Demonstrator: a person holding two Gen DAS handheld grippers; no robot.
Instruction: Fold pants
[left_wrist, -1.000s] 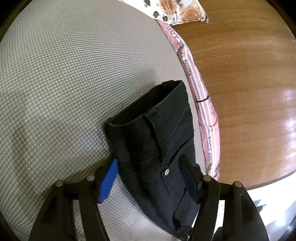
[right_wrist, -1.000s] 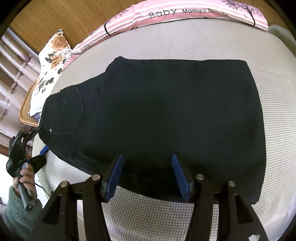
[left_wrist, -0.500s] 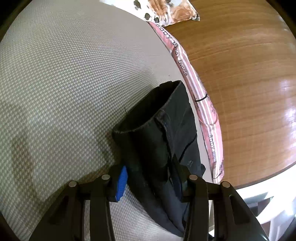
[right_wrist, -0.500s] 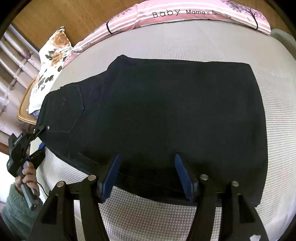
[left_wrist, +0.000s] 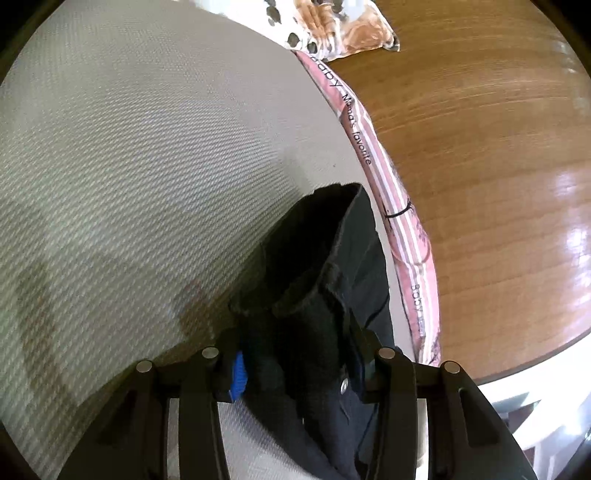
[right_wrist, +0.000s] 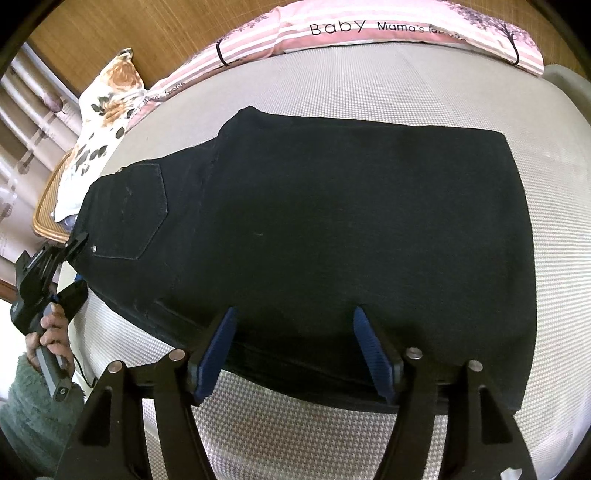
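Black pants (right_wrist: 325, 221) lie folded lengthwise on the grey houndstooth mattress (right_wrist: 369, 85), waist and back pocket at the left. My right gripper (right_wrist: 295, 343) is open, its blue pads straddling the near edge of the pants. My left gripper (left_wrist: 299, 369) is shut on the bunched waistband of the pants (left_wrist: 317, 295), which is lifted off the mattress (left_wrist: 129, 166). The left gripper also shows in the right wrist view (right_wrist: 70, 269), at the waist corner, held by a hand.
A pink striped baby pillow (right_wrist: 369, 29) lies along the far mattress edge, and also shows in the left wrist view (left_wrist: 402, 236). A floral cushion (right_wrist: 107, 110) sits at the left. Wood floor (left_wrist: 480, 166) lies beyond the mattress.
My left gripper closed from open onto the waistband and gathered it up. My right gripper moved slightly forward over the near edge and stayed open.
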